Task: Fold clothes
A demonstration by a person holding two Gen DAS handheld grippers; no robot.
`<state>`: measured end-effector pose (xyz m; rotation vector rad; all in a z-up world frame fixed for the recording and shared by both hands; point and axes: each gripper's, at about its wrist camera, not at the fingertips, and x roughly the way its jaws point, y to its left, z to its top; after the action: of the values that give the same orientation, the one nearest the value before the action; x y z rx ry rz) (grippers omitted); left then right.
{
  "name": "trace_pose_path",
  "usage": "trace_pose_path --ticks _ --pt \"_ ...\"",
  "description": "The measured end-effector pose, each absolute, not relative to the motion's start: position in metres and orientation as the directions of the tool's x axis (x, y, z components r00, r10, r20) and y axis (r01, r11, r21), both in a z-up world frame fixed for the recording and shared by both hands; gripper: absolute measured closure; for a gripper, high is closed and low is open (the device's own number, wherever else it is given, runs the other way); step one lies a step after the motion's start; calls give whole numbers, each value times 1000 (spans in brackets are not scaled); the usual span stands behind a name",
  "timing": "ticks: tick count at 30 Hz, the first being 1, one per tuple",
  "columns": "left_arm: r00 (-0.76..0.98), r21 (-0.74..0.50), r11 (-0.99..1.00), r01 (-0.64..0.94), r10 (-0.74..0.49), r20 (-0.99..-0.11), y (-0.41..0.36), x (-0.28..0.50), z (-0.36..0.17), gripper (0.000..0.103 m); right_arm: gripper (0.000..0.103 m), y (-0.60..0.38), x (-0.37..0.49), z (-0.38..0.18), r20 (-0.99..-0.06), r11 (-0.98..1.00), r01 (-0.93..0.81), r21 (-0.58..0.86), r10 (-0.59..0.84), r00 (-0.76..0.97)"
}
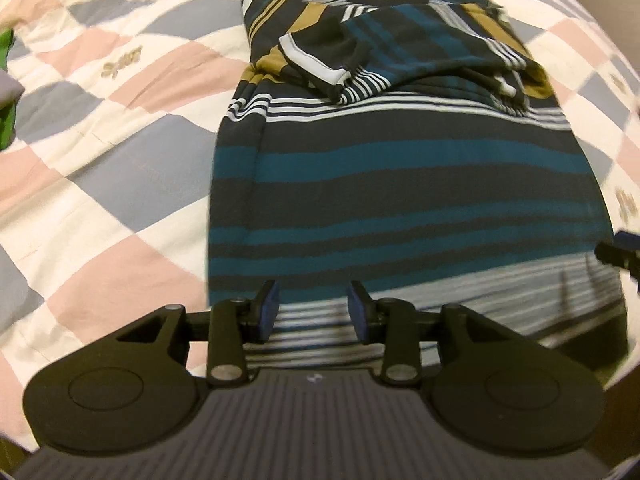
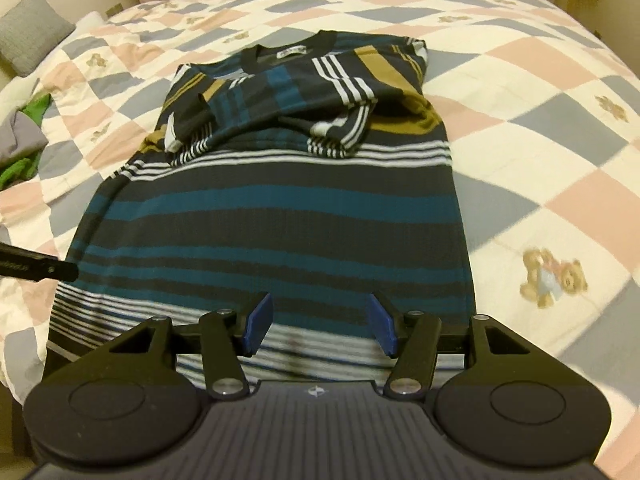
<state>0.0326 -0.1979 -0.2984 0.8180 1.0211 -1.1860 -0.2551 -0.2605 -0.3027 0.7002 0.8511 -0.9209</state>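
A striped shirt (image 1: 400, 168) in dark, teal, mustard and white lies flat on the bed, collar at the far end, both sleeves folded in across the chest. The same shirt (image 2: 272, 208) fills the middle of the right wrist view. My left gripper (image 1: 312, 308) hovers open over the white-striped hem, near its left corner, with nothing between the blue pads. Over the hem toward its right side, my right gripper (image 2: 318, 322) is open and empty too. A tip of the other gripper (image 2: 40, 268) shows at the left edge of the right wrist view.
A checked quilt (image 2: 540, 128) in pink, blue-grey and cream with teddy bear prints covers the bed. Green and grey clothes (image 2: 20, 148) lie bunched at the left edge. A grey pillow (image 2: 32, 32) sits at the far left corner, with curtains behind the bed.
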Motion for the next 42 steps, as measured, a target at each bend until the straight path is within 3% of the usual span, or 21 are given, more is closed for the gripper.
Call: trace_pose_path --ticks 4,8,13,19,28,36,42 --pt "90 87 26 996 -423 -902 -134 28 -295 71 47 -223 -264 -301 -864 458 887 66 -418 280" --pt "140 284 -251 925 -470 -872 -69 12 -310 71 45 -177 -280 -300 -842 579 797 -170 -505 188" --pt "196 501 -522 691 -531 -824 -18 3 -349 70 43 -146 -313 -328 -779 656 595 -465 -622 77" --pt "177 686 -620 380 -679 -712 -2 -2 -391 65 43 -124 -355 -369 -656 627 293 -721 -755 1" --pt "44 792 -604 85 -792 -609 4 13 -431 65 47 -110 -388 -429 -599 561 -216 -799 -770 221" --pt "-16 829 -556 63 -831 -556 -5 20 -441 53 52 -98 -382 -433 -586 485 -329 -810 -682 438" --pt "-155 864 -502 -47 -850 -503 -4 18 -451 52 49 -117 -381 -439 -572 444 -361 -820 -660 488"
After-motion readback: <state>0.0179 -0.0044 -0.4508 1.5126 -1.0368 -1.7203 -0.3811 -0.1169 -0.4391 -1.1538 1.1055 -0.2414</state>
